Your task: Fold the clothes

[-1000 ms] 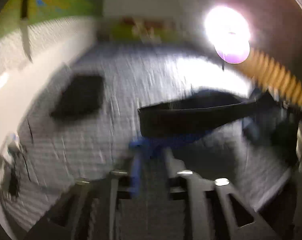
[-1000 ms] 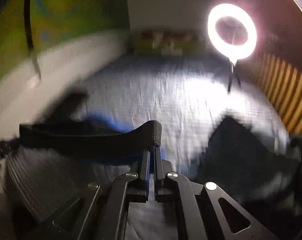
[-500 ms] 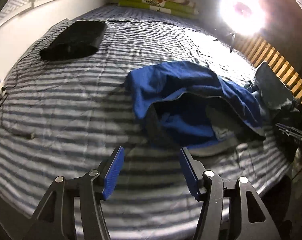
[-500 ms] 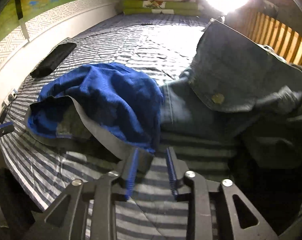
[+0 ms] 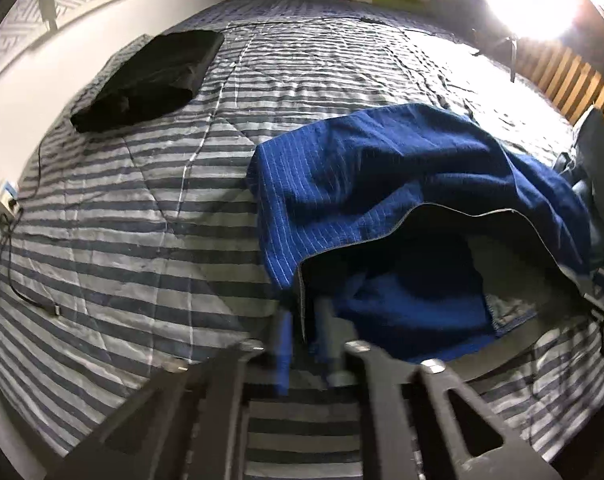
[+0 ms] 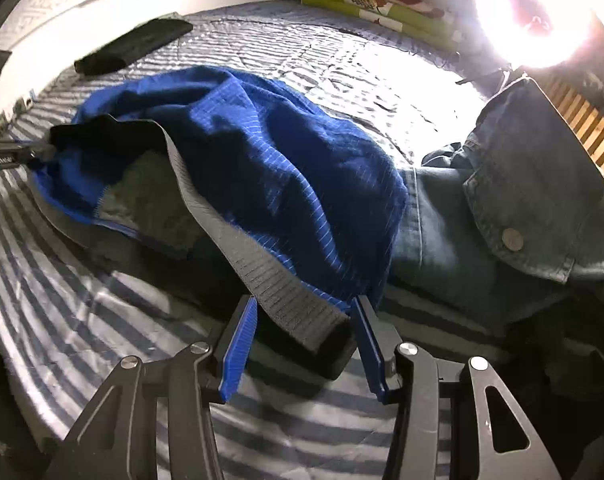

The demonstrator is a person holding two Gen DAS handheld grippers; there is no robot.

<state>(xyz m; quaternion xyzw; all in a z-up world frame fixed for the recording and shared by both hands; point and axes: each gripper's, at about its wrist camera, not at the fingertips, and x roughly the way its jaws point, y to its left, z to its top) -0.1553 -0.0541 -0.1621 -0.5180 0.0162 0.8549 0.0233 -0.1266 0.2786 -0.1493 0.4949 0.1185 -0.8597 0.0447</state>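
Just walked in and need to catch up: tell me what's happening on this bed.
A person with a handheld gripper in each hand is folding clothes on a striped bedspread. The left gripper has just closed its jaws on the waistband edge of the blue shorts. The right gripper has its jaws open, just widened, with the grey waistband lying between them, ungripped. Denim clothes wait beside; a folded black garment lies farther off.

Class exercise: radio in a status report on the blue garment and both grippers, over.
Left gripper just closed, shut on blue garment's edge. Right gripper opening, grey waistband between its jaws, unpinched. Denim pile crowds the right side.
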